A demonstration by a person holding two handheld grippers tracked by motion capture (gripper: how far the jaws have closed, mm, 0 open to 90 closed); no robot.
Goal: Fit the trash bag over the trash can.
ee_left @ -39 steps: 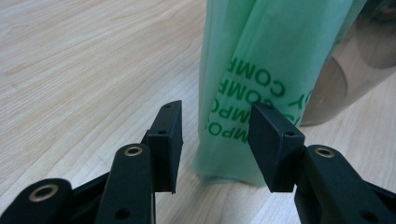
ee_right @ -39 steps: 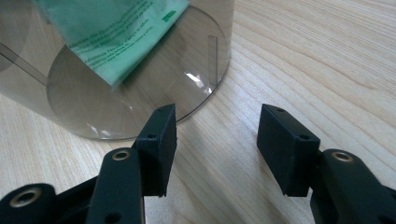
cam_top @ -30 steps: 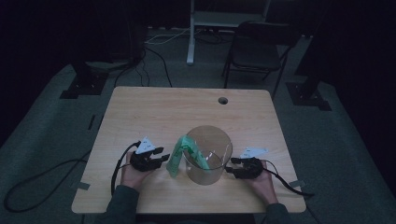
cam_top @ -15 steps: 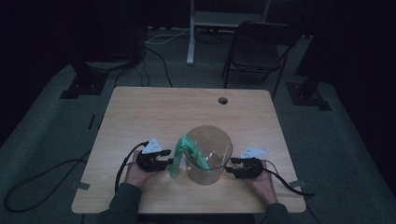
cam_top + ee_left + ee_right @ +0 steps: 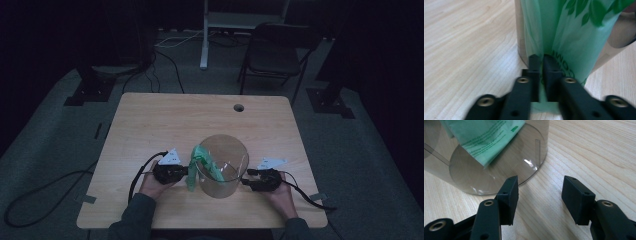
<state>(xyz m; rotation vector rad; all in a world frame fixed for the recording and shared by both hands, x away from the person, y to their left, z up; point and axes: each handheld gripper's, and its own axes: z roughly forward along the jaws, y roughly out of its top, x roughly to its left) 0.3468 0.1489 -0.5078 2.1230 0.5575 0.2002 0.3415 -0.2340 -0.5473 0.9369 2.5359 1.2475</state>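
A clear round container [image 5: 222, 167] stands near the table's front edge, with a green plastic bag [image 5: 202, 160] draped over its left rim, partly inside and partly hanging outside. My left gripper [image 5: 187, 171] is at the container's left side. Its jaws have just been closing and now pinch a fold of the green bag [image 5: 574, 37] against the container's wall [image 5: 520, 37]; the left gripper [image 5: 542, 58] is shut on it. My right gripper [image 5: 245, 181] rests to the right of the container. In its own view the right gripper [image 5: 540, 186] is open on bare wood beside the container's base [image 5: 499, 170], and the bag [image 5: 481, 135] shows through the wall.
The wooden table [image 5: 150, 125] has a cable hole [image 5: 239, 107] at the back. A folding chair [image 5: 277, 50] and a stand stand behind the table. A cable [image 5: 50, 185] trails off the left side onto the floor.
My left gripper has shifted a little to the right, up against the hanging bag, and its jaws have closed on the bag. The right gripper and the container have not moved.
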